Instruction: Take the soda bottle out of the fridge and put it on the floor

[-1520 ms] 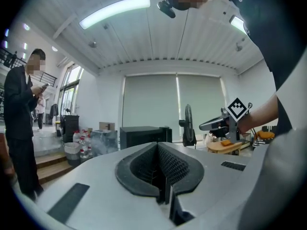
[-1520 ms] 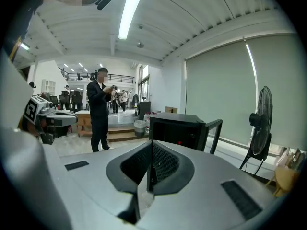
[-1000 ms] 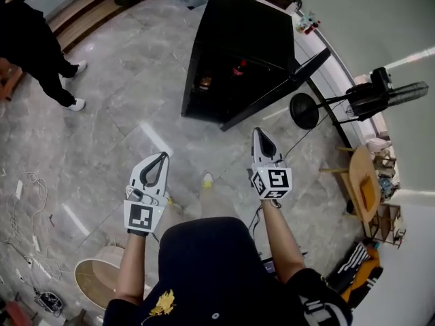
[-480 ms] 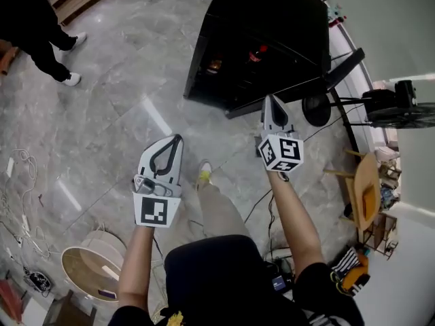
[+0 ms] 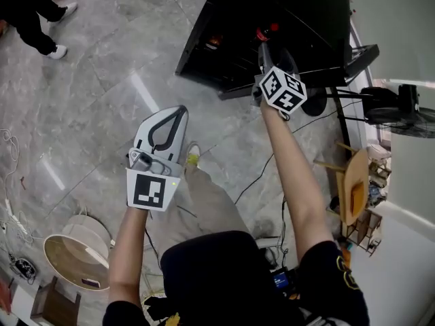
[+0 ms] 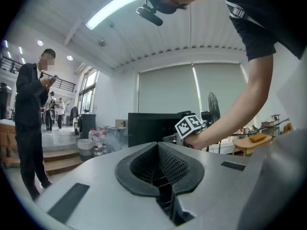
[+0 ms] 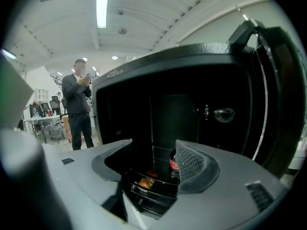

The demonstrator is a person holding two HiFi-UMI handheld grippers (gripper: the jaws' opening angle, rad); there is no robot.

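Observation:
The black fridge [image 5: 299, 12] stands open at the top of the head view, with its door [image 5: 361, 51] swung out to the right. Inside, the soda bottle [image 5: 266, 31] shows a red cap; in the right gripper view its red label [image 7: 173, 163] peeks out beside the right finger. My right gripper [image 5: 269, 47] is at the fridge opening, just short of the bottle. Its jaws [image 7: 153, 145] have just been opening, and nothing is between the pads. My left gripper [image 5: 177, 111] hangs lower over the floor, shut and empty.
An orange item [image 7: 145, 181] lies on the fridge's lower shelf. A person in black [image 5: 30, 5] stands at the far left. A floor fan [image 5: 397, 107] and a wooden table [image 5: 353, 182] are on the right. A round basket [image 5: 75, 260] and cables [image 5: 10, 182] lie near left.
My right gripper has reached forward to the fridge opening and its jaws have parted. The left gripper has come forward a little and stays shut. The fridge now looks closer.

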